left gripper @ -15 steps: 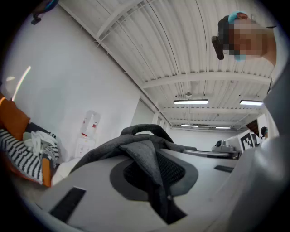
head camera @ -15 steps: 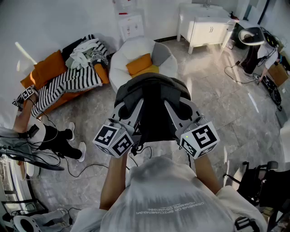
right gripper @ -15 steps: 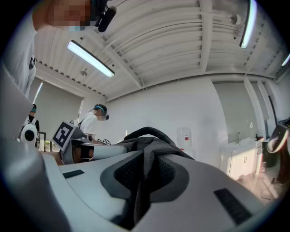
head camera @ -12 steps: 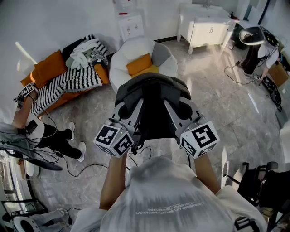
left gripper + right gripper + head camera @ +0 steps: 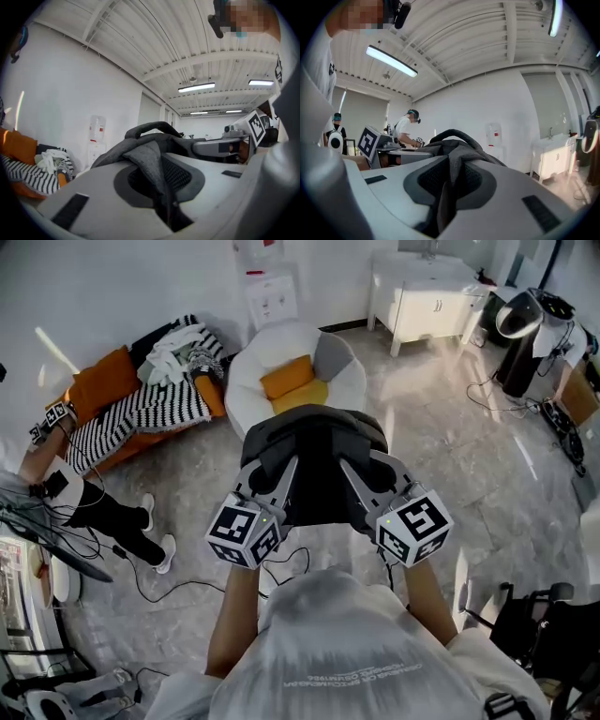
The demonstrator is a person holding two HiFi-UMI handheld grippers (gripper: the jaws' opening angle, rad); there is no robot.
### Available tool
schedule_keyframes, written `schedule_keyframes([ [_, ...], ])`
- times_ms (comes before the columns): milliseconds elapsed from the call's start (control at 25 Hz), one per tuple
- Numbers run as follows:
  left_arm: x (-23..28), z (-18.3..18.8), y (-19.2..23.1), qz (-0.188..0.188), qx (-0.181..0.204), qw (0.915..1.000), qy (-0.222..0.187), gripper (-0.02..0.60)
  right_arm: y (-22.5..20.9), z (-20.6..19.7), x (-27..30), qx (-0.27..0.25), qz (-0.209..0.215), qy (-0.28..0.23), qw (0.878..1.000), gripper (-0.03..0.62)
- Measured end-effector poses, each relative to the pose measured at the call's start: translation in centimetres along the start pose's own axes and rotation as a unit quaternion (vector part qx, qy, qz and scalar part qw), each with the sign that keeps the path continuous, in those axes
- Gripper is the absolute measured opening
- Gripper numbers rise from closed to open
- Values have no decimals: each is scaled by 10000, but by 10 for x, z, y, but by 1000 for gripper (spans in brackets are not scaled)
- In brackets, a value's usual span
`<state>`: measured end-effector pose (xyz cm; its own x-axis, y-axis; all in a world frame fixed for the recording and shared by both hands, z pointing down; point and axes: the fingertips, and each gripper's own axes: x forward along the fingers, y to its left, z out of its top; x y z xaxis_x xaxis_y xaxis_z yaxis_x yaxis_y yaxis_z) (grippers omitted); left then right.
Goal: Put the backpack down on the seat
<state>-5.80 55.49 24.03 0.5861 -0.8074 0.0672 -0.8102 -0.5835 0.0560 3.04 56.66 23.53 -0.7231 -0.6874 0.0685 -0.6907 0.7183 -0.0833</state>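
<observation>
A dark grey backpack (image 5: 314,460) hangs in the air in front of me, held level between both grippers. My left gripper (image 5: 269,472) is shut on a fold of the backpack's (image 5: 154,140) fabric, which is pinched between its jaws. My right gripper (image 5: 367,474) is shut on the backpack (image 5: 457,143) in the same way on the other side. The carry handle arches over the top in both gripper views. Just beyond the backpack stands the seat, a round white chair (image 5: 246,362) holding an orange cushion (image 5: 286,374), a yellow one (image 5: 307,395) and a grey one (image 5: 330,352).
An orange sofa (image 5: 98,381) with a striped blanket (image 5: 141,407) and clothes stands to the left. A person (image 5: 103,521) sits on the floor there among cables. A white cabinet (image 5: 427,296) and a water dispenser (image 5: 267,287) line the back wall. Dark equipment (image 5: 525,320) is at right.
The backpack and both grippers sit slightly lower in the head view, which uncovers more of the yellow cushion. Both grips are unchanged. The person at left has shifted an arm.
</observation>
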Motion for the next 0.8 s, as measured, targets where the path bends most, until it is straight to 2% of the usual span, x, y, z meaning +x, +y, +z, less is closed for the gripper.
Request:
schedule_keyframes([
  [120,4,-12,-7,128,75,9997,214,57,-7,-10,-5,-25,95,174,9998,43],
  [320,7,-28,-22,240,5,9991,347,57,-14,-25,-18,103,262,328,9991,41],
  [480,10,-31,-28,231,-41,9990,386,57,-19,-28,-22,176,291,323,9989,41],
  [800,29,-27,-20,101,147,9991,391,58,-35,-23,-14,241,308,197,9990,43],
])
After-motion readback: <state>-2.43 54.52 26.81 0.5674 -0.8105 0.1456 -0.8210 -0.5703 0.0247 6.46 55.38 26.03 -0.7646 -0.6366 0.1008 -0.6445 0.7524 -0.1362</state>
